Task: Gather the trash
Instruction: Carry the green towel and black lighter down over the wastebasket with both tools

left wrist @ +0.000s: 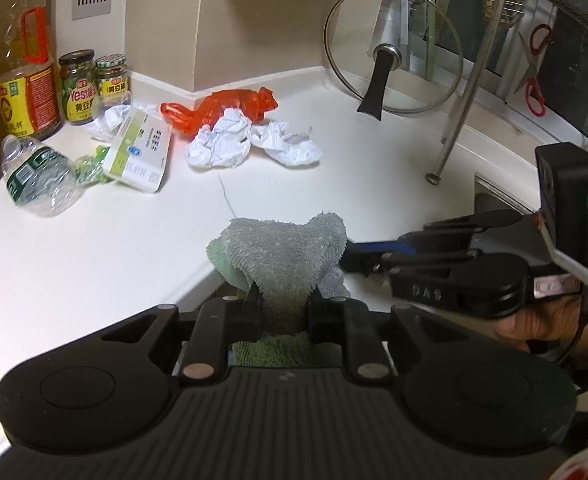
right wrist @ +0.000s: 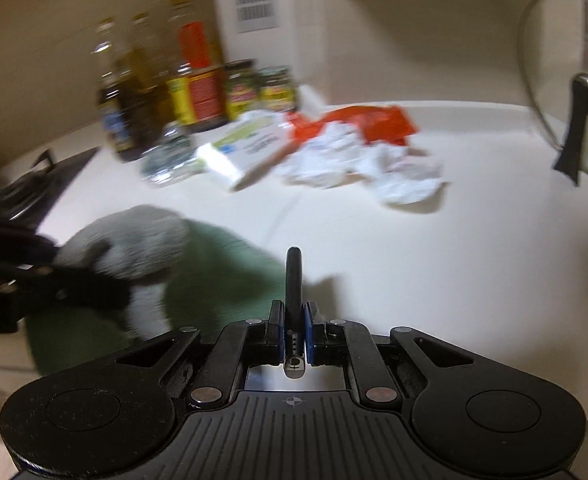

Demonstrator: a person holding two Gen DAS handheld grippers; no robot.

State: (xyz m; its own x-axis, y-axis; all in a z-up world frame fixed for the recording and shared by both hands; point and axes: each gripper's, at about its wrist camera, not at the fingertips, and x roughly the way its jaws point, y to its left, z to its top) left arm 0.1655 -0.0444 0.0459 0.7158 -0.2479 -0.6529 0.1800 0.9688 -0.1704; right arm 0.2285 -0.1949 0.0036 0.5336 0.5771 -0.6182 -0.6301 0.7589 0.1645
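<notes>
While the trash pile sits untouched at the back of the white worktop, both tools are occupied with other things. Left gripper: fingers pinching a grey-green cloth, which bunches up in front of them and hangs over the worktop's front edge. Right gripper: fingers pressed together on a thin dark handle that stands up between the blue pads; what tool it belongs to cannot be told.

Trash location: two crumpled white paper wads, touching an orange plastic bag behind them; left of these a flat white-and-green carton leaning on more crumpled paper, and a crushed clear water bottle on its side, just beside the oil bottle and two sauce jars.

Risks, as judged:
- No free fingers; neither gripper can take trash until something is put down.
- A cloth sweep toward the pile could push paper wads or the light bottle into the jars, or off the edge.
- Glass lid leans upright against the wall at the right; a wide swing of the right gripper could knock it over.
- Right wrist view is motion-blurred, so placement there is uncertain
</notes>
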